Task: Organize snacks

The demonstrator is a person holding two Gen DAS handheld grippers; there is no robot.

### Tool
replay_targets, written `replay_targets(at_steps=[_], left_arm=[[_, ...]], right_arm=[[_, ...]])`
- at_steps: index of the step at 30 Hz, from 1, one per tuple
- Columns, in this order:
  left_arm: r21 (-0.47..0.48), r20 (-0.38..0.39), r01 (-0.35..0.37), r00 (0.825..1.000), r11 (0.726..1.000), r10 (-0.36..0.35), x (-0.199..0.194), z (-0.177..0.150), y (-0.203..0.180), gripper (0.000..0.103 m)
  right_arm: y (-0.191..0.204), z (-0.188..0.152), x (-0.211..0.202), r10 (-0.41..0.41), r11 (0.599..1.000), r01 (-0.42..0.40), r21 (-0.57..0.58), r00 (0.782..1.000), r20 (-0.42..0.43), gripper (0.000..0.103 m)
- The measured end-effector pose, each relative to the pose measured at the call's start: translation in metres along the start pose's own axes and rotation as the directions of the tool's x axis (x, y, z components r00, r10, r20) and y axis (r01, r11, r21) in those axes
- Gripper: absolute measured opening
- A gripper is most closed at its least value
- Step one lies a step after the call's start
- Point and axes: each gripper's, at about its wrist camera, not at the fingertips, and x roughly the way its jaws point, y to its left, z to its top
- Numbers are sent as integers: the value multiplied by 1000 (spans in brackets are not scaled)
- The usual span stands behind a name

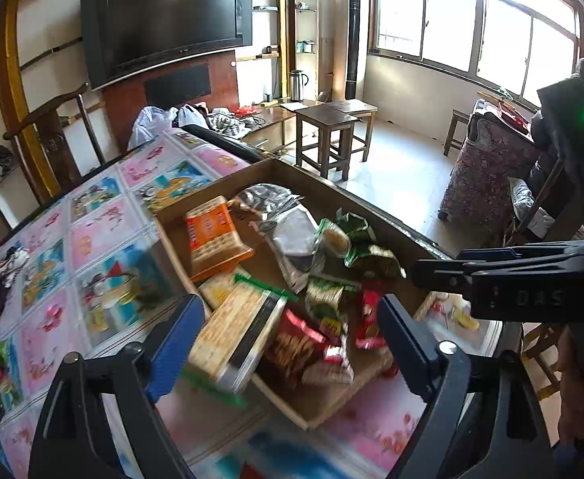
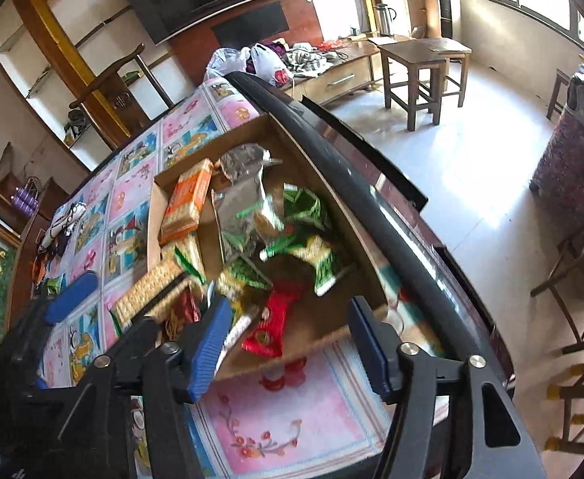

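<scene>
A shallow cardboard box (image 1: 270, 167) (image 2: 323, 187) full of snack packs sits on the patterned table. It holds an orange cracker pack (image 1: 212, 235) (image 2: 186, 201), silver bags (image 1: 292, 231) (image 2: 244, 163), green packets (image 1: 355, 239) (image 2: 311, 247) and red packets (image 1: 369, 315) (image 2: 274, 321). A green-edged cracker pack (image 1: 234, 329) (image 2: 152, 291) lies tilted over the box's near left corner, blurred. My left gripper (image 1: 292, 339) is open, its jaws wide around that end of the box. My right gripper (image 2: 284, 347) is open and empty over the near box edge; it shows at the right in the left wrist view (image 1: 491, 275).
The table (image 1: 104, 239) (image 2: 284, 419) has a dark rounded edge (image 2: 351, 183) beside the box. A wooden chair (image 1: 56, 127) stands behind the table. Wooden stools (image 1: 331, 127) and a covered seat (image 1: 487, 167) stand on the tiled floor at right.
</scene>
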Motion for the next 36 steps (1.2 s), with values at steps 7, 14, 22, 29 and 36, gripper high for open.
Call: replay_targets(at_steps=[7, 14, 22, 29, 36], left_arm=[[27, 20, -71, 997, 997, 71, -35, -25, 14, 101], [10, -43, -143, 989, 990, 143, -53, -39, 43, 103], [-18, -81, -197, 978, 980, 195, -58, -43, 58, 103], [17, -84, -183, 979, 983, 184, -63, -46, 50, 103], [19, -116, -191, 975, 981, 192, -63, -45, 50, 103]], right_arm=[[20, -23, 3, -27, 999, 26, -38, 999, -32, 76], [38, -32, -5, -75, 994, 74, -75, 997, -11, 85], [46, -39, -7, -84, 993, 83, -80, 996, -12, 86], [53, -43, -7, -86, 992, 84, -98, 996, -15, 86], [53, -44, -9, -89, 991, 88, -103, 996, -10, 86]])
